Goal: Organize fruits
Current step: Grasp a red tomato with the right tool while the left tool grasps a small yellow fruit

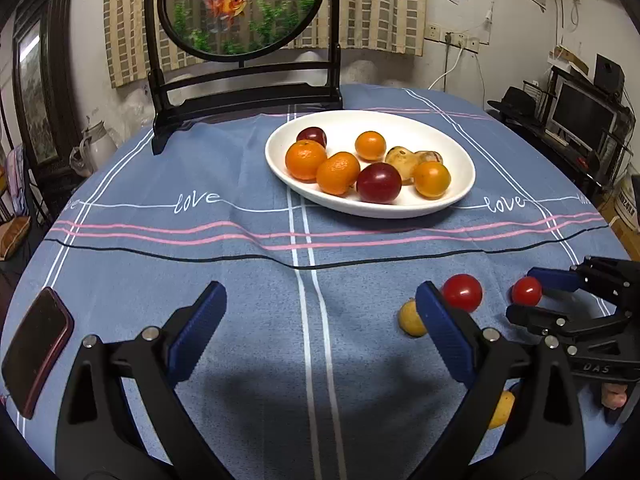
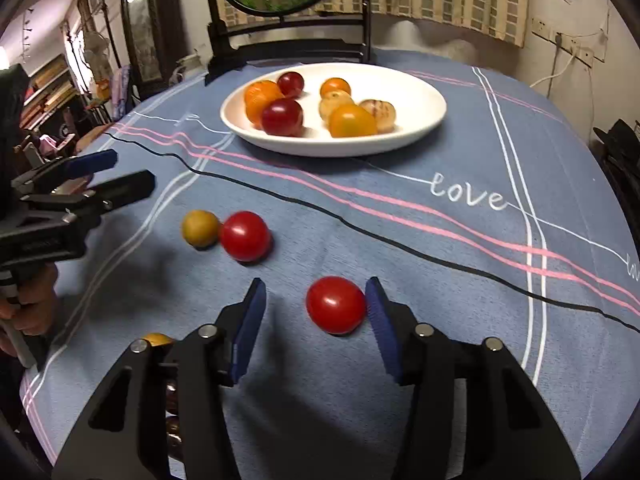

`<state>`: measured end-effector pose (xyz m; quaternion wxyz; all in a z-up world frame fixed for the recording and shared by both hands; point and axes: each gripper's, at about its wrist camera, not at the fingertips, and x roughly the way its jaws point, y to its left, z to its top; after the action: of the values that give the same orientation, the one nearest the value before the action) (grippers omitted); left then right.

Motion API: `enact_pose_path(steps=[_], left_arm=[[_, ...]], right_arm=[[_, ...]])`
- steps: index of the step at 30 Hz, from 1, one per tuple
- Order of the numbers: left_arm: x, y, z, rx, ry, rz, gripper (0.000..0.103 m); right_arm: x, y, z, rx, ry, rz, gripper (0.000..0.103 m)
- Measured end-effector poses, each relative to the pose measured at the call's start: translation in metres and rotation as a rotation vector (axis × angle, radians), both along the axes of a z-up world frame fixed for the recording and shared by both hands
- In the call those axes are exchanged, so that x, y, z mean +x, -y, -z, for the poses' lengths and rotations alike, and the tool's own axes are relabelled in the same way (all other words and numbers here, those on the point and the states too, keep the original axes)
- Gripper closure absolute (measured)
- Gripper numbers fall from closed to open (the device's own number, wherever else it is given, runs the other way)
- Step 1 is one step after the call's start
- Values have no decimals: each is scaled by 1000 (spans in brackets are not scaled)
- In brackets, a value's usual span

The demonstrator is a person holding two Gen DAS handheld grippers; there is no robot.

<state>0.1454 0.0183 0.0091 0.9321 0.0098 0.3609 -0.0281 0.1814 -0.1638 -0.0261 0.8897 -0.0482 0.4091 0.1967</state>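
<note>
Phone [image 1: 38, 348] beside left fingers [image 1: 196, 330], left view only

The blue striped cloth [image 1: 240, 248] covering the counter is showing the white script word "love" [image 1: 196, 202] ahead of the left gripper [image 1: 320, 304], and again farther right [image 1: 504, 203]. The right gripper's black body [image 1: 596, 360] is bearing faint letters reading "DAS".

Red tomatoes [image 2: 336, 305] lie on a blue cloth [image 2: 440, 280] striped pink, white and black.
</note>
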Motion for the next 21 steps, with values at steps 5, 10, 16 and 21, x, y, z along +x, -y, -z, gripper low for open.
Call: enact_pose_path(steps=[5,10,16,21], left_arm=[[2,-3,2,-22,-19,-12,6],[1,8,6,-19,-34,57,7],[-3,36,15,44,-61,223,57],[-1,40,20,21,-88,271,65]], right_arm=[[3,4,4,-35,-6,37,72],[5,16,2,22,-18,64,74],[5,14,2,24,-27,65,74],[6,14,2,24,-30,66,74]])
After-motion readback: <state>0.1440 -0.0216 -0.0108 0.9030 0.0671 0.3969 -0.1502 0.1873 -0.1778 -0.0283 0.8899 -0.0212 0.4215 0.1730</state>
